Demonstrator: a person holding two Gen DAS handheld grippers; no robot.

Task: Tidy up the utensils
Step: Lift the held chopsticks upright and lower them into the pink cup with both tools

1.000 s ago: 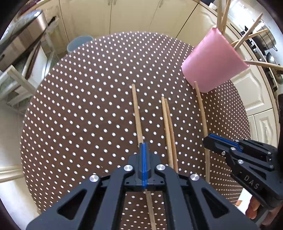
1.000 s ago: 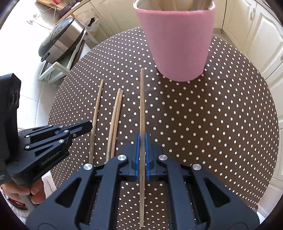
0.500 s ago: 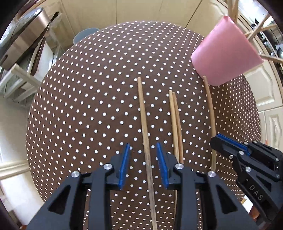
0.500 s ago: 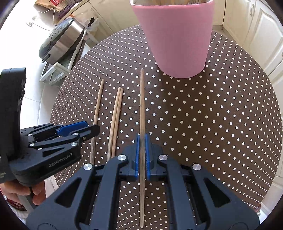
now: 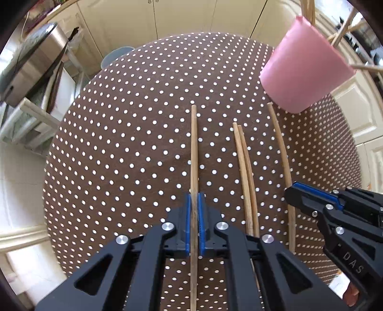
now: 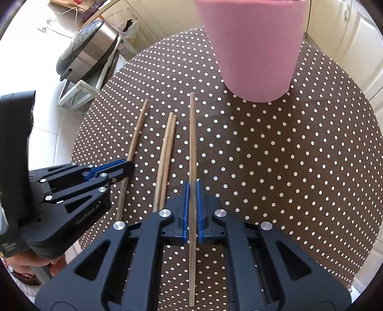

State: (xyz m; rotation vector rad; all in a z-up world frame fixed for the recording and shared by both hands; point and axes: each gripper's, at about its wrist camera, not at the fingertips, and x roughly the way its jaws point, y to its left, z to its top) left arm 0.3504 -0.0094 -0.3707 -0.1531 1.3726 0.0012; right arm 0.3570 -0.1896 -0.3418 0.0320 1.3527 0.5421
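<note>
the left tool (image 5: 194, 203) has its blue pads squeezed tight on the far-left stick (image 5: 194, 148). the stick runs straight out in front of it, over the brown dotted surface (image 5: 119, 155). in the right wrist view this same tool (image 6: 126, 167) shows from the side, with its tip at that stick (image 6: 136, 134).

the right tool (image 6: 192, 191) is also pinched shut, on the far-right stick (image 6: 192, 134). that stick points at the pink cup (image 6: 256, 52), and its far end stops just short of the cup. in the left wrist view the right tool (image 5: 290, 191) sits low on the right, its tip on that stick (image 5: 280, 143).

between the two held sticks lies a pair of sticks (image 6: 166, 153), side by side and touching, flat on the surface. the left wrist view shows the pair (image 5: 244, 162) too. no tool touches them.

the cup (image 5: 304, 69) stands near the far right edge of the surface, and more sticks (image 5: 342, 28) poke out of its top.

beyond the surface on the left a silver cooker (image 6: 91, 50) sits on a white rack (image 6: 79, 93). cream cupboards (image 5: 186, 16) stand behind.
</note>
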